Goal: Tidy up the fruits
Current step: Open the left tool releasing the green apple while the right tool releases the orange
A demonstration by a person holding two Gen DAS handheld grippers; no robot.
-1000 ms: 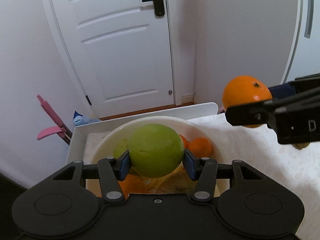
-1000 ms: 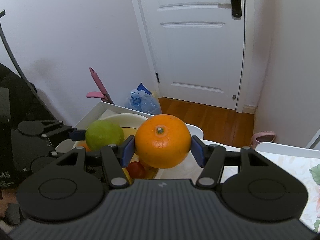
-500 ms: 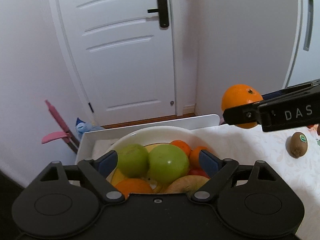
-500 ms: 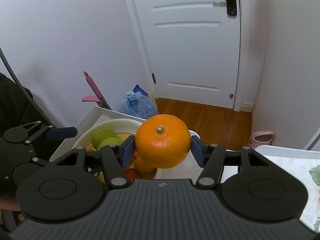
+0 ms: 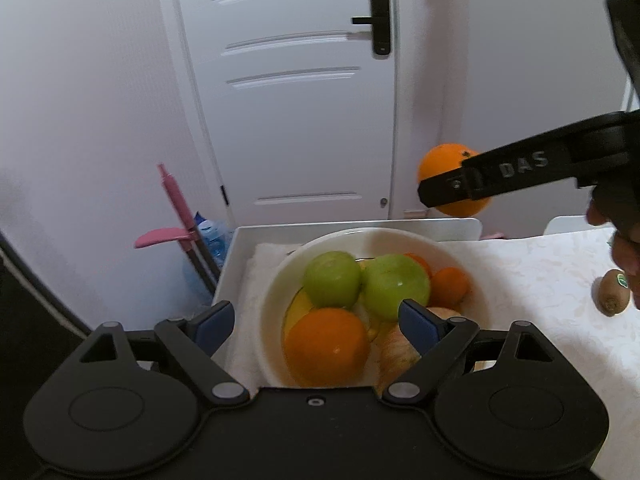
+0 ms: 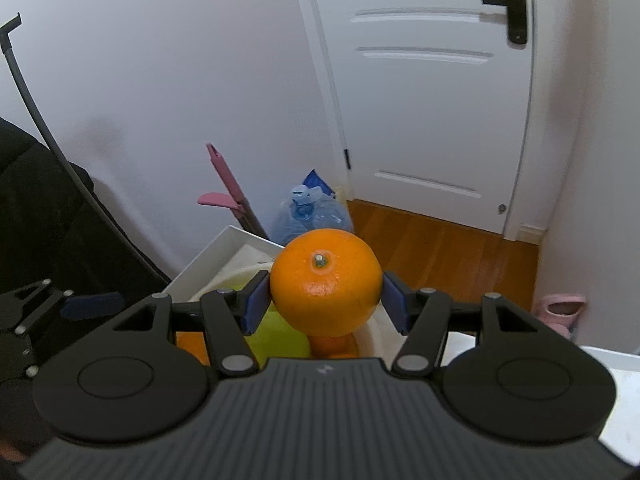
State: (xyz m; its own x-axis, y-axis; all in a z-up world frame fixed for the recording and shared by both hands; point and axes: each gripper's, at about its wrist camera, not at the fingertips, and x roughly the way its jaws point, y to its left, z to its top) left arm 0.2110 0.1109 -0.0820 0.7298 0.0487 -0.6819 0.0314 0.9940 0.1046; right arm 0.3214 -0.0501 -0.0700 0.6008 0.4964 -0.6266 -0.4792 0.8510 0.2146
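Observation:
A white bowl [image 5: 476, 268] holds two green apples [image 5: 394, 286], several oranges [image 5: 326, 346] and other fruit. My left gripper [image 5: 316, 322] is open and empty, held above the bowl's near side. My right gripper [image 6: 325, 300] is shut on an orange [image 6: 325, 282] and holds it in the air above the bowl's far right rim; that orange also shows in the left wrist view [image 5: 444, 160]. A kiwi [image 5: 610, 292] lies on the tablecloth at the right.
The bowl sits on a white tray [image 5: 360, 226] at the table's left end. A white patterned tablecloth [image 5: 540, 280] covers the table. Beyond the edge stand a pink-handled tool [image 5: 176, 208], a water jug [image 6: 310, 218] and a white door [image 5: 288, 92].
My left gripper opened and let the green apple go into the bowl, then drew back and up. My right gripper moved the orange closer over the bowl.

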